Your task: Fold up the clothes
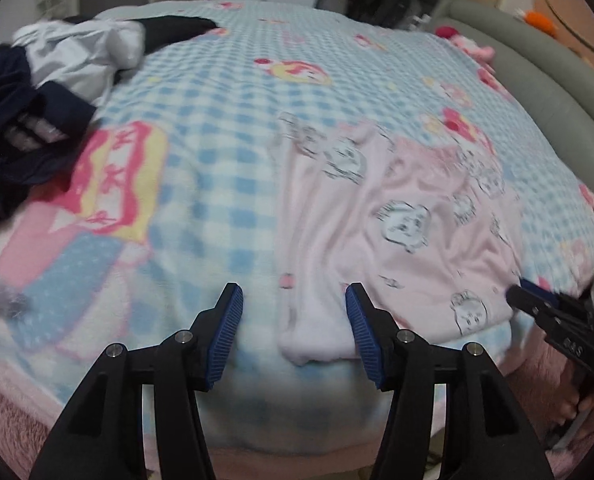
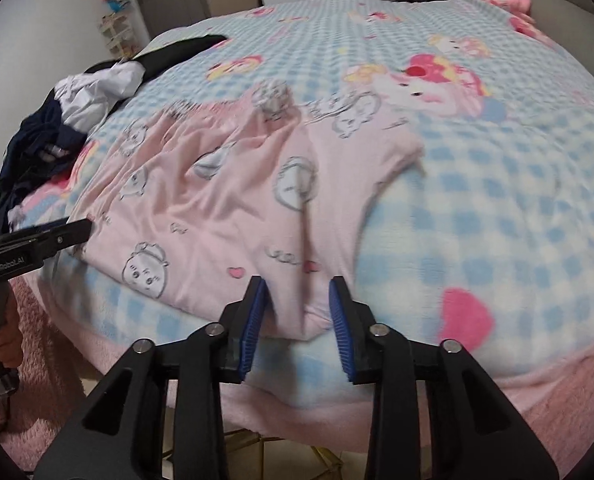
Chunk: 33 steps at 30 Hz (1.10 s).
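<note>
A pale pink garment printed with cartoon faces lies spread and wrinkled on the blue-checked blanket. In the left wrist view my left gripper is open at the bed's near edge. One rolled end of the garment lies between its fingers, close to the right pad. In the right wrist view my right gripper is open, and the near hem of the pink garment lies in the gap between its blue pads. Each gripper shows in the other's view: the right gripper, the left gripper.
A heap of navy and white clothes sits at the bed's far left. Pink plush toys lie by the grey padded bed frame. A fuzzy pink cover hangs over the near edge. A hand holds the left gripper.
</note>
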Each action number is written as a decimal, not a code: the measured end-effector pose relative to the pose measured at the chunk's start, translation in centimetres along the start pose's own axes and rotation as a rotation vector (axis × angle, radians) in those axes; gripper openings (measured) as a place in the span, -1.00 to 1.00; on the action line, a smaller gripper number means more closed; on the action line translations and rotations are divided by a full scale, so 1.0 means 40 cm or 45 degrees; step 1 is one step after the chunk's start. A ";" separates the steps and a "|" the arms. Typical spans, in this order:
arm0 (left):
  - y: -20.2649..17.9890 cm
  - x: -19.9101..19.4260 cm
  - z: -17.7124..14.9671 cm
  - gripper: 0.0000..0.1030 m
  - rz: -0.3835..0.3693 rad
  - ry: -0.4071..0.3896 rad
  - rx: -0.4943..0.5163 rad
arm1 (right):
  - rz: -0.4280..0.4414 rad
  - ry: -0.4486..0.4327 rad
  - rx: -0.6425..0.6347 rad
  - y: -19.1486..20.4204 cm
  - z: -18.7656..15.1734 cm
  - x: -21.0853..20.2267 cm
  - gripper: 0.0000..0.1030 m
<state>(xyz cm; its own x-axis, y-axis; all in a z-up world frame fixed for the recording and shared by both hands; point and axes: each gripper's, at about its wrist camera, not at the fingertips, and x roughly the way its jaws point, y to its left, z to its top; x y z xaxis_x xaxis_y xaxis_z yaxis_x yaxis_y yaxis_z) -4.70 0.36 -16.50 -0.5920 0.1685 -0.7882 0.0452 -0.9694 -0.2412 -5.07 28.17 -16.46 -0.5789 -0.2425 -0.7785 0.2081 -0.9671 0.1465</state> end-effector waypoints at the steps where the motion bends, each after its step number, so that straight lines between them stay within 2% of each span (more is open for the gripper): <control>1: 0.003 -0.004 -0.001 0.07 -0.061 0.002 -0.028 | -0.006 -0.032 0.021 -0.005 0.001 -0.013 -0.40; 3: 0.010 -0.012 -0.002 0.08 -0.182 0.006 -0.085 | -0.075 -0.152 0.001 0.014 0.002 -0.058 -0.24; 4: 0.013 -0.016 -0.003 0.10 -0.243 0.008 -0.113 | -0.073 -0.176 -0.024 0.027 0.005 -0.070 -0.19; 5: 0.007 -0.013 -0.006 0.16 -0.250 0.011 -0.106 | -0.067 -0.165 -0.036 0.035 0.006 -0.066 -0.15; 10: -0.038 0.030 -0.027 0.16 -0.064 0.050 0.055 | -0.076 0.016 -0.046 0.042 -0.014 0.006 -0.18; 14: -0.002 0.022 -0.019 0.17 -0.059 0.039 0.024 | -0.173 -0.001 -0.083 0.043 -0.017 -0.002 -0.19; 16: 0.017 0.015 -0.016 0.17 -0.070 0.025 -0.003 | -0.172 -0.012 -0.046 0.026 -0.016 -0.011 -0.19; 19: 0.026 -0.008 -0.018 0.15 -0.182 -0.011 -0.032 | -0.073 -0.057 0.043 -0.001 -0.010 -0.032 -0.14; 22: 0.007 0.005 -0.017 0.19 -0.356 0.016 -0.046 | 0.015 -0.056 0.054 0.003 -0.001 -0.034 -0.14; 23: 0.001 0.011 -0.018 0.20 -0.365 0.024 -0.043 | 0.013 -0.038 0.044 0.010 0.000 -0.025 -0.14; 24: -0.004 0.017 -0.020 0.20 -0.334 0.029 -0.032 | 0.001 -0.019 0.035 0.015 -0.002 -0.016 -0.14; 27: -0.004 0.032 -0.027 0.11 -0.145 0.024 -0.012 | -0.070 0.028 -0.005 0.025 -0.007 0.009 -0.14; 30: 0.019 0.015 -0.024 0.10 -0.071 -0.013 -0.036 | -0.140 0.012 -0.029 0.025 -0.005 0.003 -0.18; 33: 0.031 0.008 -0.027 0.10 -0.111 -0.020 -0.079 | -0.211 -0.022 -0.045 0.021 0.000 -0.011 -0.18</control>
<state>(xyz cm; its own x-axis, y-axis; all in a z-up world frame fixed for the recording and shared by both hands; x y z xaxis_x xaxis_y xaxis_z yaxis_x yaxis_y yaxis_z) -3.98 -0.58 -17.66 -0.6085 0.2485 -0.7536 0.0424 -0.9382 -0.3436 -4.65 27.45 -16.00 -0.6209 -0.0814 -0.7797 0.1358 -0.9907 -0.0046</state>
